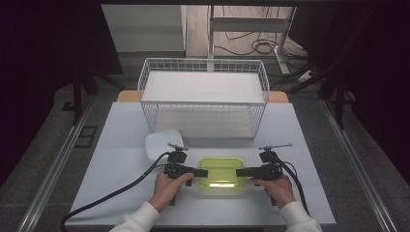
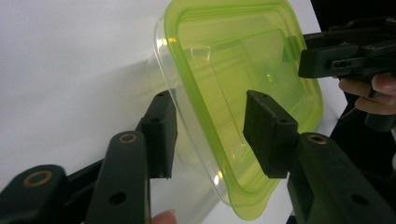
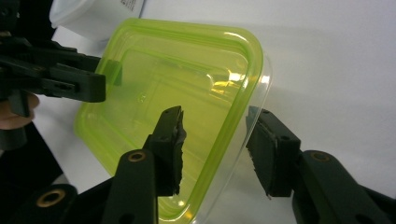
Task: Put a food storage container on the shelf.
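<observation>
A clear tub with a lime-green lid (image 1: 221, 173) sits on the white table (image 1: 121, 150) near its front edge. My left gripper (image 2: 210, 133) comes at the tub's left end, with one pad over the lid (image 2: 224, 79) and the other beside the clear wall. My right gripper (image 3: 215, 144) straddles the tub's right end the same way, one pad above the lid (image 3: 163, 79) and one outside the wall. Both pairs of jaws stand apart around the tub's edge, and I see no pad pressing on it. From above, the left gripper (image 1: 202, 172) and the right gripper (image 1: 241, 172) point at each other.
A white wire basket (image 1: 203, 96) stands at the back of the table. A white lidded tub (image 1: 163, 142) rests just behind the left gripper. Black cables trail off both grippers toward the table's front edge.
</observation>
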The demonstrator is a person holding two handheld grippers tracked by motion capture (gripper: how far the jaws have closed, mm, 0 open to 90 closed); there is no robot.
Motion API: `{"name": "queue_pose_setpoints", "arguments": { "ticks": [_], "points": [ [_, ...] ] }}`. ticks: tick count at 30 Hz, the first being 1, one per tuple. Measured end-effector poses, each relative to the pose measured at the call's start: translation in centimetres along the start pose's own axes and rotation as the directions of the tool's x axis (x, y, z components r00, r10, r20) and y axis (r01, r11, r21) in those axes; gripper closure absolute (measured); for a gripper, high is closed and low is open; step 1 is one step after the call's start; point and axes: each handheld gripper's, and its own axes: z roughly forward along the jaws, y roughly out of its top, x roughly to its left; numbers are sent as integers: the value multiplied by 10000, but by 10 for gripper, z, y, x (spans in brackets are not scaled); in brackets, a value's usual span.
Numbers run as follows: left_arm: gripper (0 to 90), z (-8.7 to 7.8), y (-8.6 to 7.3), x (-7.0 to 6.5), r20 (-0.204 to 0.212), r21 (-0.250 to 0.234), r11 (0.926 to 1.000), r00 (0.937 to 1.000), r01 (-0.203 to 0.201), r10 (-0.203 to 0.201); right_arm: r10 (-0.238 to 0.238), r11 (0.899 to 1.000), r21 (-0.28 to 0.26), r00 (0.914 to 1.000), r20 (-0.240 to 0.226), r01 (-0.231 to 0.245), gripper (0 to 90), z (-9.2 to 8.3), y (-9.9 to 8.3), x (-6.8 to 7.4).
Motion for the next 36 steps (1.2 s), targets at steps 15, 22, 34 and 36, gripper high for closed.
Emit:
{"name": "queue_pose_setpoints", "arguments": {
  "ticks": [15,22,34,36],
  "points": [
    [758,-10,-2,-2,-159,-642,9979,9999,-26,16,641,9969,-441,9975,-294,-654,766,-10,-1,-2],
    [781,-13,-3,-8,-137,-902,9958,9998,-164,152,-151,9960,-882,9999,13,152,783,-20,0,7],
    [789,-36,-1,-22,105,-1755,9819,9972,-708,738,-1213,9820,-1430,9923,249,1236,782,-35,3,25],
    [789,-39,0,-24,68,-1837,9793,9961,-851,878,-1361,9784,-1537,9904,246,1383,782,-37,4,28]
  ]
}}
